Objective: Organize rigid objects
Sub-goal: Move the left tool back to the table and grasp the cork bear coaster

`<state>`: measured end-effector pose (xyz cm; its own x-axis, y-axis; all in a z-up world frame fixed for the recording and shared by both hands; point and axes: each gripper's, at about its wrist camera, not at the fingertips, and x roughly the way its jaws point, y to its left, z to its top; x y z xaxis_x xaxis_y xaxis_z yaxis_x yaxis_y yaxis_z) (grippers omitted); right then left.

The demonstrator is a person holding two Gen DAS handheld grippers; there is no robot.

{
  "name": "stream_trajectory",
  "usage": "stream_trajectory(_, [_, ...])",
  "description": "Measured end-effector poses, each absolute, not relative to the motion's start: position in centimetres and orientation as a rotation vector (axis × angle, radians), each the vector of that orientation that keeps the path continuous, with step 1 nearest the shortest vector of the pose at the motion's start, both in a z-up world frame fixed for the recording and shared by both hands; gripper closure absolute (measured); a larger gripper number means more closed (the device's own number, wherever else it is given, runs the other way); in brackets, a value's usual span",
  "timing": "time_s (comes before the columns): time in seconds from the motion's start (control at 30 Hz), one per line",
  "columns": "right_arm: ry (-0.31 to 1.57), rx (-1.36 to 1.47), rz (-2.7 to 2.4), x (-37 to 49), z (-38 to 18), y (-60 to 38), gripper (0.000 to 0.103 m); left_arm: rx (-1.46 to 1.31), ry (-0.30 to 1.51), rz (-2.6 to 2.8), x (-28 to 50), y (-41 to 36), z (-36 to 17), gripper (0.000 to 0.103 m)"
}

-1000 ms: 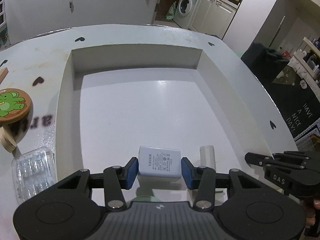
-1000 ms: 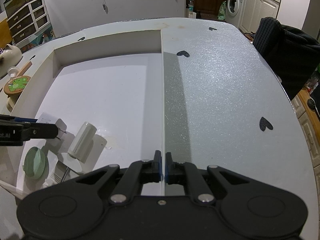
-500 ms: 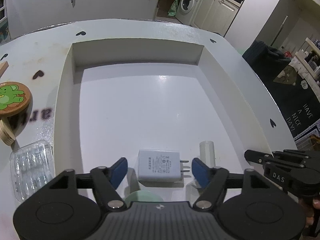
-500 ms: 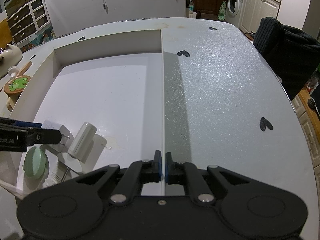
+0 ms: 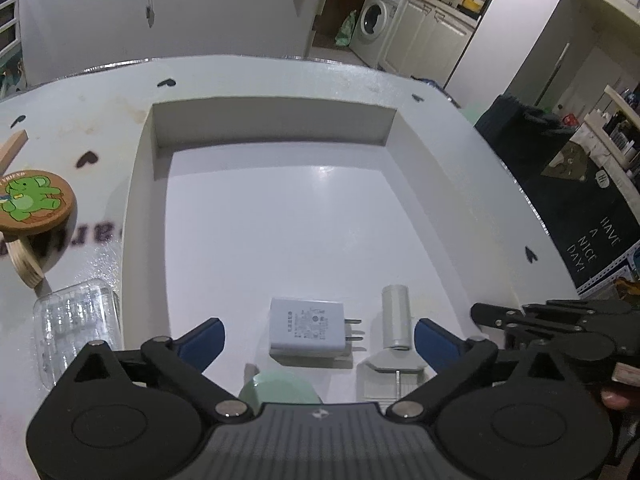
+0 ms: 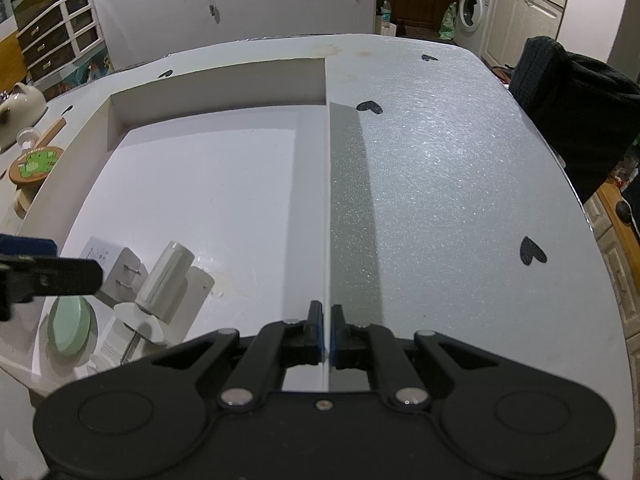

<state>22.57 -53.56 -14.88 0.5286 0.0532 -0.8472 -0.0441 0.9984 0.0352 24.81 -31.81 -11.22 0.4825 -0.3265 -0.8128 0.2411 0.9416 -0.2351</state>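
A white plug charger [image 5: 307,332] lies flat in the white tray [image 5: 256,224], prongs pointing right. My left gripper [image 5: 320,340] is open, its blue pads wide apart on either side of the charger and above it. Beside the charger lie a white cylinder [image 5: 395,322], a pale green disc [image 5: 280,390] and a flat white packet [image 5: 394,372]. In the right wrist view the charger [image 6: 120,266], cylinder [image 6: 166,280] and disc [image 6: 70,330] show at the tray's near left. My right gripper [image 6: 326,330] is shut over the tray's right rim [image 6: 326,200], empty.
Left of the tray sit a clear plastic box [image 5: 76,336] and a wooden coaster with a green elephant [image 5: 34,204]. The table [image 6: 440,184] has black heart marks. A dark garment [image 6: 572,120] hangs at the right edge. A white teapot [image 6: 20,104] stands at the far left.
My left gripper let go of the charger, opened wide and pulled back and up. The charger now rests in the tray. The right gripper has not moved.
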Motion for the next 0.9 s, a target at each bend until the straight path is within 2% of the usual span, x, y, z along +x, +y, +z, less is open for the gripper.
stream_trajectory(0.47, [1.017, -0.007, 0.063, 22.9, -15.0, -53.4, 0.098, -0.137, 0.861, -0.339, 21.5, -30.4, -6.9, 0.0])
stream_trajectory(0.9, [1.016, -0.014, 0.048, 22.7, -15.0, -53.2, 0.097, -0.17, 0.736, -0.183, 19.9, -23.5, -4.4, 0.0])
